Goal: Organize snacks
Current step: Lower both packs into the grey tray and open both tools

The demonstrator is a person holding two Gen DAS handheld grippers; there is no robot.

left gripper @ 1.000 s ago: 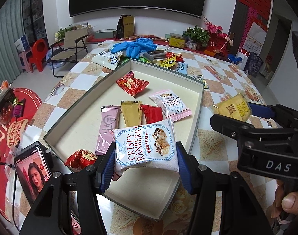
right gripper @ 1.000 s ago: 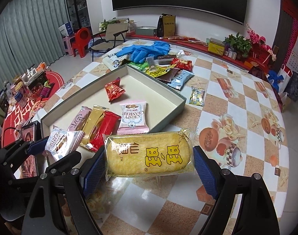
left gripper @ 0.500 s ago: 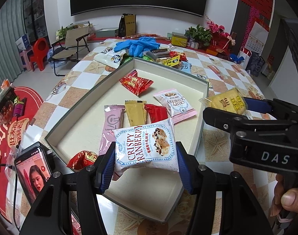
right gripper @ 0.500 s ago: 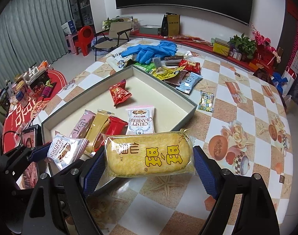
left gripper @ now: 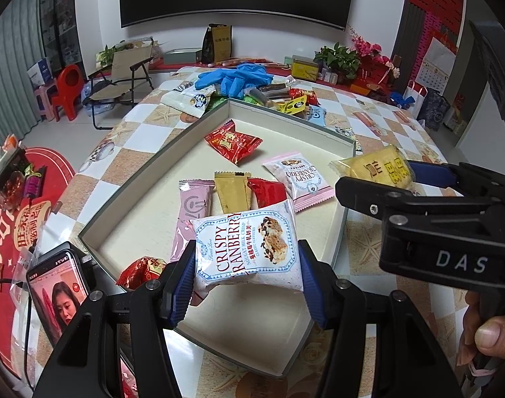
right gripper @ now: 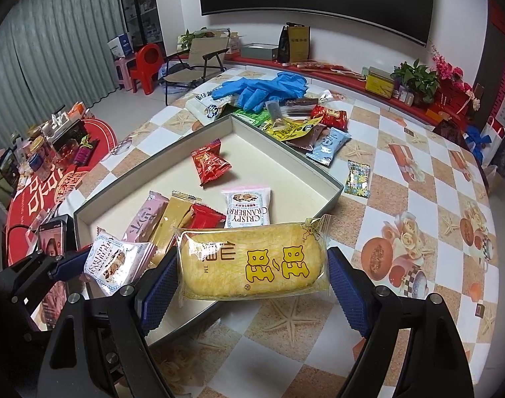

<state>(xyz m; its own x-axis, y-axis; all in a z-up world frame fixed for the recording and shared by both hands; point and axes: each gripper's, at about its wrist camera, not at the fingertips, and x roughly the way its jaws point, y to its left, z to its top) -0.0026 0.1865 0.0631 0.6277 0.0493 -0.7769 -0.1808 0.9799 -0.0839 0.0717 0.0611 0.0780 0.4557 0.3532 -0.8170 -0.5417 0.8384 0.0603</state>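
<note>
Left gripper (left gripper: 246, 280) jaws clamp cranberry packet (left gripper: 247, 252) over tray (left gripper: 342, 229), right gripper (right gripper: 252, 282) jaws clamp yellow cake (right gripper: 252, 262) over its rim

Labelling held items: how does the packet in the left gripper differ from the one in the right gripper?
The Crispy Cranberry packet is white and blue with red lettering; the yellow packet is clear film over a yellow snack.
The yellow packet is longer, so the right gripper stands wider than the left gripper.
Both are clamped by their ends, above the near end of the tray.
</note>
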